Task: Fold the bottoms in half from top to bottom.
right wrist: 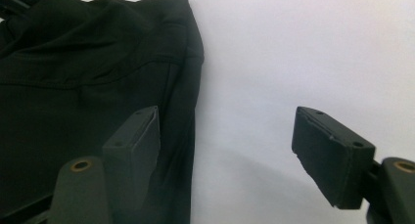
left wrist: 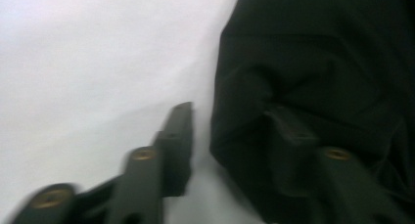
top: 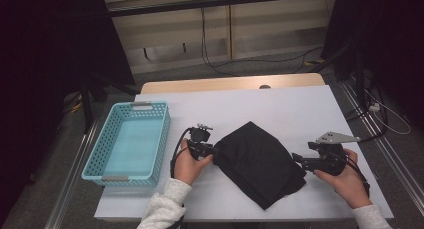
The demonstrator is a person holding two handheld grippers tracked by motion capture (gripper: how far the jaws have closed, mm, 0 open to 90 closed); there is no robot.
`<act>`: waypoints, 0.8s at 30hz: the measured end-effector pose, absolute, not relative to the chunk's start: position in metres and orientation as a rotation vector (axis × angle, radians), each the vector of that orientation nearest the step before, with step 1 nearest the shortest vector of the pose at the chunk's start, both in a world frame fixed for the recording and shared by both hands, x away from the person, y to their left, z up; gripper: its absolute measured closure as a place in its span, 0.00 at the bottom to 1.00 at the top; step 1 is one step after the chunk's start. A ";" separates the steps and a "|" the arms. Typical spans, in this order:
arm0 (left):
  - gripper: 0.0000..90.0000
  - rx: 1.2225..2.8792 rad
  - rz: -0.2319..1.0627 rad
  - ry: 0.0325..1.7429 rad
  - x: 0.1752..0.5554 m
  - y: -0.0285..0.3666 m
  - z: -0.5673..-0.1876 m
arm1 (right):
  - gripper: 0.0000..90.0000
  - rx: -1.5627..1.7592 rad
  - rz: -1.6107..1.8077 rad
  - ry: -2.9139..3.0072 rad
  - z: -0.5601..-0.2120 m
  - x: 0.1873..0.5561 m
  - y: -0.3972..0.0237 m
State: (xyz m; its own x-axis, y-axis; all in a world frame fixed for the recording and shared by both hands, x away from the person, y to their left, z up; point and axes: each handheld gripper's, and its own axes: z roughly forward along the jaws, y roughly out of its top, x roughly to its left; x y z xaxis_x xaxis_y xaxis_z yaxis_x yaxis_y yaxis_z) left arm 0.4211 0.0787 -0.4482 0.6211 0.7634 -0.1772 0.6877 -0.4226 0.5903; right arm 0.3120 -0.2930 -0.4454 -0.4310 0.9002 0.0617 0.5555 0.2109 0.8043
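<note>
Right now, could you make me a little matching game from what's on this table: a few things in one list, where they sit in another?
Things:
1. basket
2. black cloth
3. left gripper
4. right gripper

Places or states:
A. folded, in the middle of the table
B. at the cloth's right edge, jaws wide
C. turquoise, at the table's left edge
D. at the cloth's left edge

Pairs: 1-C, 2-A, 3-D, 4-B

A white worktop [top: 300, 109] stands on grey carpet [top: 260, 69] before a beige wall [top: 270, 24], black cables [top: 210, 49] trailing down it.
</note>
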 end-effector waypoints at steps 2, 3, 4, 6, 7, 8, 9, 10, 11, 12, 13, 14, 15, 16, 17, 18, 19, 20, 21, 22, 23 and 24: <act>0.88 2.192 0.078 1.152 0.425 0.083 -0.448 | 0.29 1.349 1.097 2.070 -0.446 0.312 -0.292; 0.89 2.183 0.070 1.155 0.427 0.084 -0.449 | 0.29 1.342 1.100 2.075 -0.446 0.312 -0.292; 0.90 2.170 0.055 1.162 0.429 0.086 -0.447 | 0.29 1.342 1.100 2.073 -0.446 0.312 -0.291; 0.92 2.163 0.040 1.169 0.431 0.088 -0.446 | 0.29 1.343 1.100 2.072 -0.446 0.312 -0.291; 0.92 2.150 0.032 1.175 0.434 0.090 -0.446 | 0.29 1.336 1.108 2.073 -0.445 0.312 -0.291; 0.92 2.149 0.033 1.175 0.436 0.092 -0.444 | 0.29 1.336 1.108 2.073 -0.445 0.312 -0.291; 0.93 2.149 0.042 1.182 0.438 0.094 -0.443 | 0.29 1.337 1.106 2.072 -0.445 0.312 -0.291; 0.93 2.143 0.042 1.187 0.440 0.096 -0.442 | 0.29 1.341 1.106 2.073 -0.445 0.312 -0.291; 0.94 2.136 0.031 1.192 0.446 0.101 -0.442 | 0.29 1.341 1.110 2.073 -0.446 0.312 -0.291; 0.94 2.136 0.031 1.192 0.446 0.101 -0.442 | 0.29 1.341 1.110 2.073 -0.446 0.312 -0.291; 0.94 2.120 0.039 1.206 0.452 0.105 -0.442 | 0.28 1.345 1.104 2.070 -0.446 0.311 -0.290; 0.94 2.120 0.039 1.206 0.452 0.105 -0.442 | 0.28 1.345 1.104 2.070 -0.446 0.311 -0.290; 0.94 2.112 0.046 1.210 0.455 0.107 -0.442 | 0.28 1.343 1.108 2.070 -0.447 0.312 -0.288; 0.94 2.108 0.051 1.218 0.458 0.109 -0.443 | 0.28 1.343 1.108 2.070 -0.447 0.312 -0.288; 0.94 2.103 0.055 1.227 0.461 0.111 -0.443 | 0.28 1.346 1.105 2.072 -0.447 0.312 -0.287; 0.94 2.101 0.066 1.225 0.462 0.112 -0.443 | 0.26 1.345 1.104 2.072 -0.448 0.312 -0.285; 0.93 2.093 0.091 1.228 0.463 0.113 -0.444 | 0.25 1.350 1.110 2.070 -0.448 0.312 -0.282; 0.87 2.084 0.124 1.232 0.462 0.112 -0.444 | 0.25 1.351 1.121 2.068 -0.448 0.313 -0.280; 0.79 2.087 0.147 1.234 0.461 0.112 -0.444 | 0.25 1.350 1.124 2.067 -0.449 0.313 -0.276; 0.71 2.078 0.157 1.240 0.459 0.111 -0.444 | 0.24 1.351 1.127 2.071 -0.450 0.313 -0.272; 0.63 2.066 0.164 1.249 0.459 0.111 -0.442 | 0.24 1.344 1.133 2.079 -0.451 0.314 -0.267; 0.50 2.078 0.207 1.244 0.457 0.113 -0.439 | 0.24 1.338 1.141 2.104 -0.453 0.315 -0.257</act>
State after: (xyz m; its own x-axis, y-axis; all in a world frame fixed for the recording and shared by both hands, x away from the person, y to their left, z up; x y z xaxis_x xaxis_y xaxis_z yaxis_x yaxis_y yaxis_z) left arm 0.4568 0.1127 -0.4386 0.5266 0.8247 -0.2060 0.7135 -0.2970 0.6346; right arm 0.3150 -0.2571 -0.4527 -0.4641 0.8810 0.0917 0.5574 0.2100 0.8032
